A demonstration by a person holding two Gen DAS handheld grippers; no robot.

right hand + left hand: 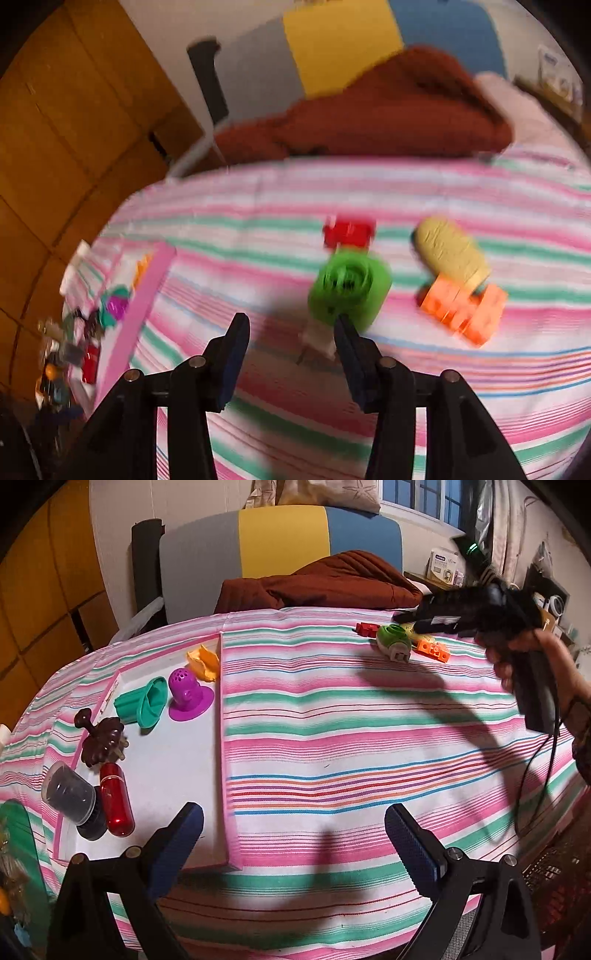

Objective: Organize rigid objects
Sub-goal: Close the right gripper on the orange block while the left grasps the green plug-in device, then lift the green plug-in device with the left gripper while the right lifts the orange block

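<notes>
Right wrist view: right gripper [291, 347] hangs part open, empty, over the green plug [349, 286], right finger at its edge. Left gripper [295, 834], wide and empty, waits by the tray [229, 760]. Risk: an off-centre close could knock the plug away.

No text, label, brand or number can be read in either view. In the left wrist view a white box [443, 566] on the shelf past the far right corner of the striped bed cover [332, 738] carries blue print and a picture, too small to make out. In the right wrist view the same box [554, 74] is blurred. The toys and the pink-edged tray [225, 738] show no lettering.
</notes>
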